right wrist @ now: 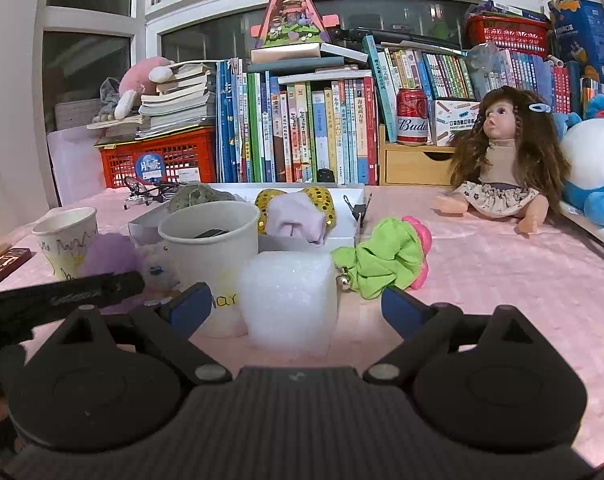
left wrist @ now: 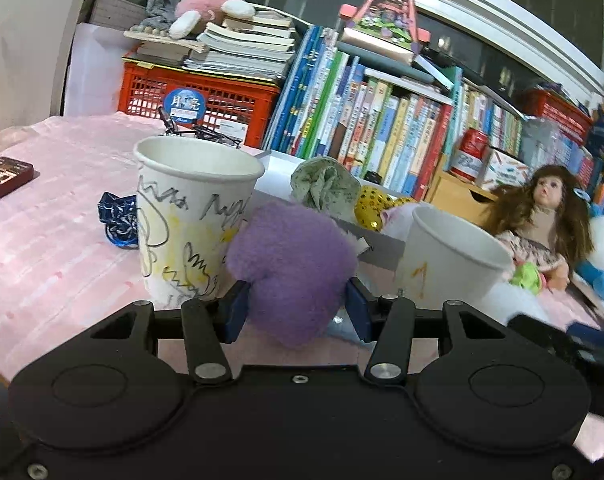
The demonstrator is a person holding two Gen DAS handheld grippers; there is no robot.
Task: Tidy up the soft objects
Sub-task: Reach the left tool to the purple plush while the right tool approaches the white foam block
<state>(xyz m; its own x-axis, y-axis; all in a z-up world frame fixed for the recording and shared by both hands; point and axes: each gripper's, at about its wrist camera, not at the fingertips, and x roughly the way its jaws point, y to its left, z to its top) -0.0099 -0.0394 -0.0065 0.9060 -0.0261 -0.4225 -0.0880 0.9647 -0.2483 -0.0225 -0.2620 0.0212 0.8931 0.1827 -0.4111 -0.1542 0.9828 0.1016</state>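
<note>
Left gripper [left wrist: 298, 304]: we are pinching the purple pompom [left wrist: 292, 268].
Right gripper [right wrist: 298, 308]: we are holding it spread around the foam block [right wrist: 289, 296].

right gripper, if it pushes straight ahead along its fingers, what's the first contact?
Most likely the white foam block: it sits between the open right gripper fingers, dead ahead. The plain paper cup stands just left of it; depth is fisheye-distorted, so treat this as approximate.
</note>
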